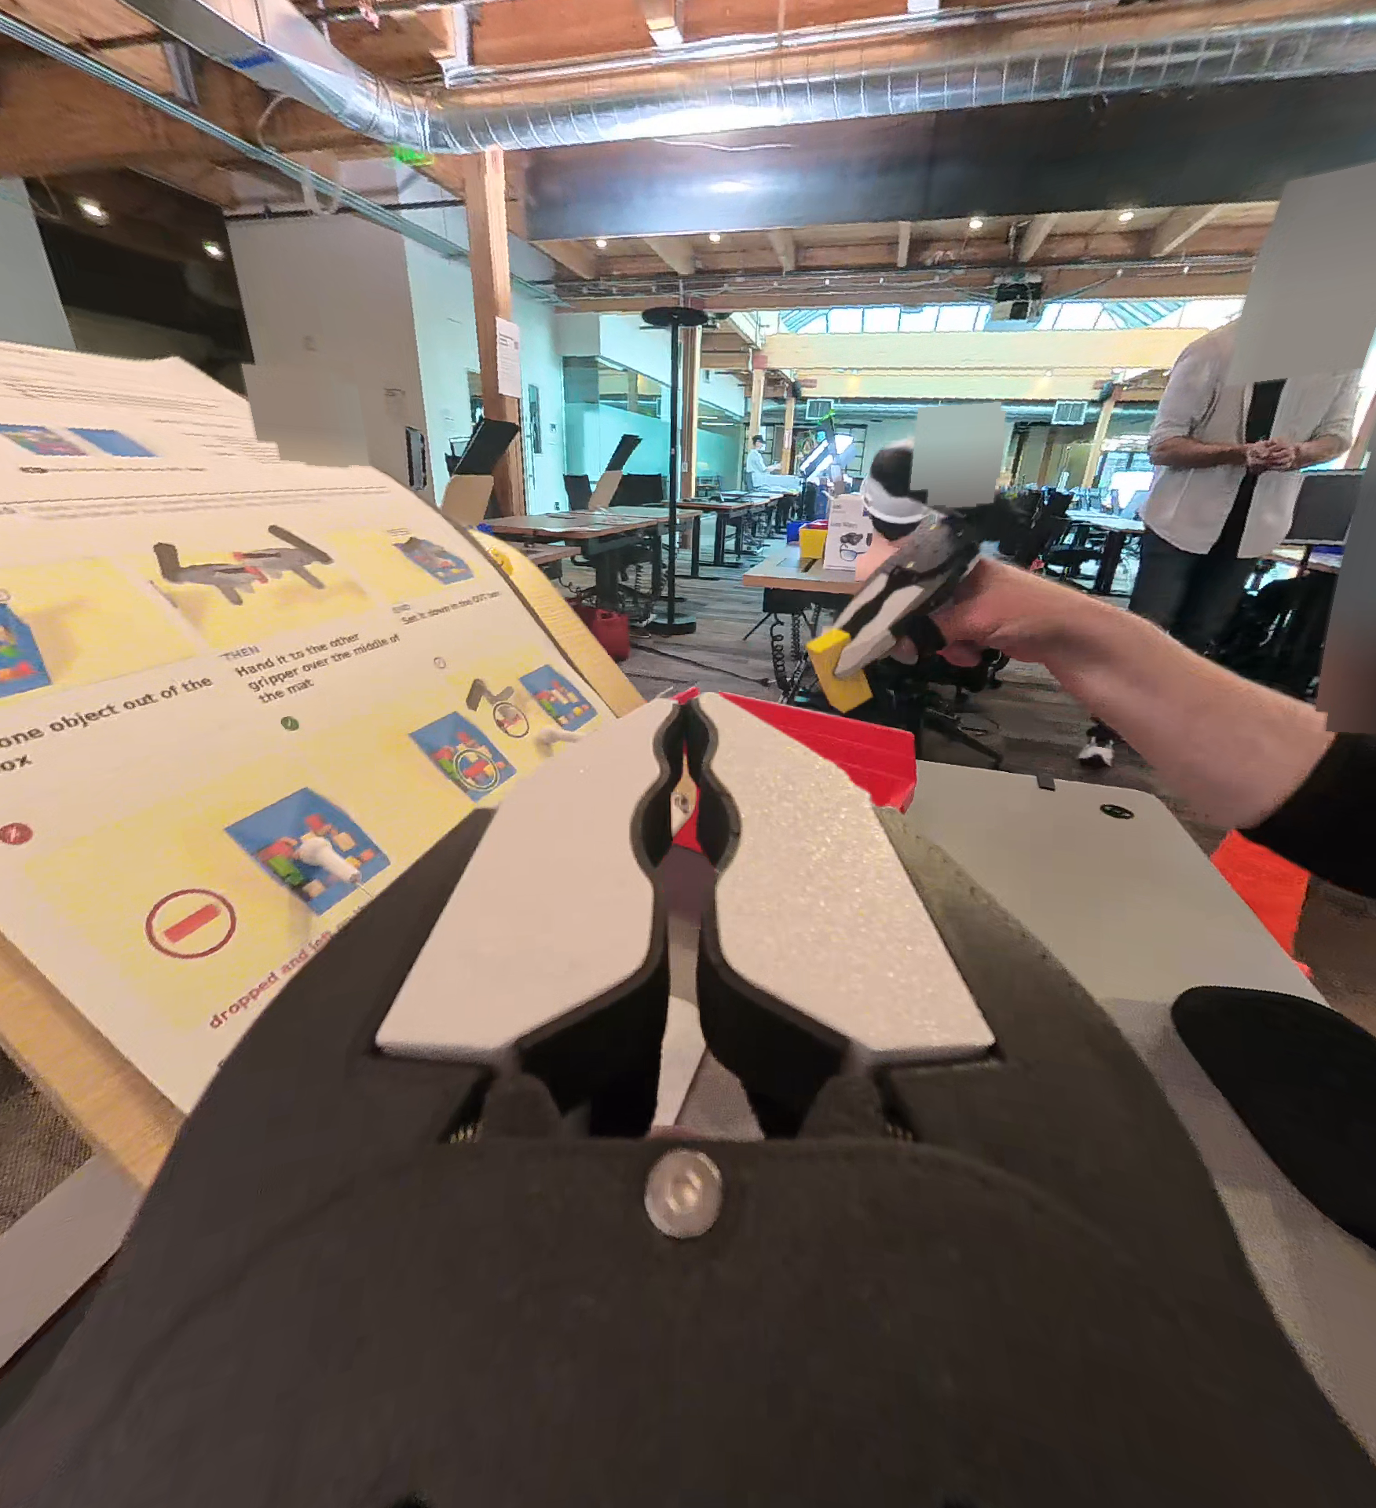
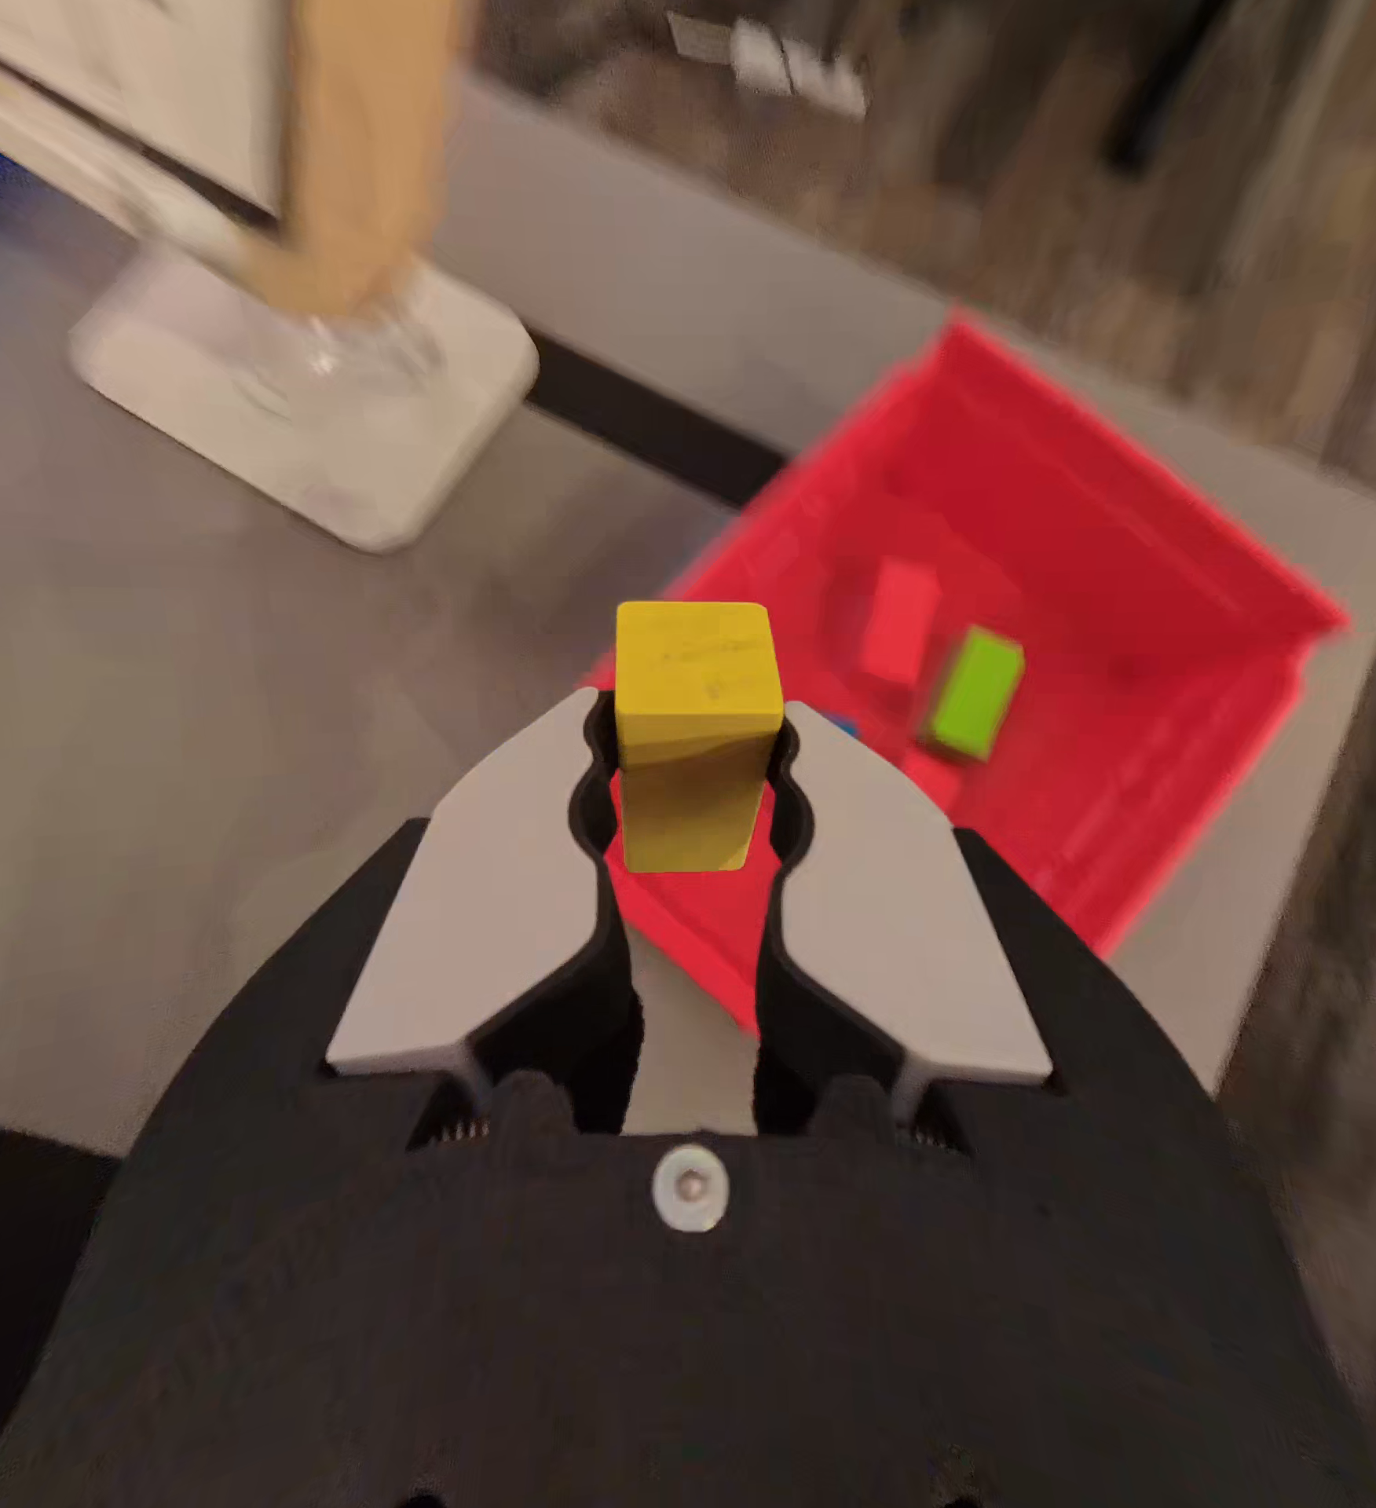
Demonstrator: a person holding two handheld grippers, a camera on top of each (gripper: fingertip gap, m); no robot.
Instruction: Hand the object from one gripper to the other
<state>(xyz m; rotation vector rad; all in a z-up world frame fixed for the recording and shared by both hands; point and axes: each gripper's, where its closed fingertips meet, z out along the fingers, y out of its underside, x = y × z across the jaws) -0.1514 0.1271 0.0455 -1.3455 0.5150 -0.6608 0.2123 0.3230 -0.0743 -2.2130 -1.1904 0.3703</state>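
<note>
Open office with exposed wooden ceiling beams (image 1: 872, 253), silver ducting (image 1: 750, 90), recessed spotlights, wooden post (image 1: 493, 310), rows of desks (image 1: 587, 522), dark plank floor (image 1: 717, 645).

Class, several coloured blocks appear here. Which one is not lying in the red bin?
The yellow block: the right gripper grips it, while the green block and red block lie in the red bin.

Red bin (image 2: 1076, 506) contents blurred (motion smear), instruction sheet (image 1: 179, 653) cut off at left edge.

Your left camera faces level across the room; your right looks steeply down, close above the red bin (image 2: 1207, 522) (both see it).
</note>
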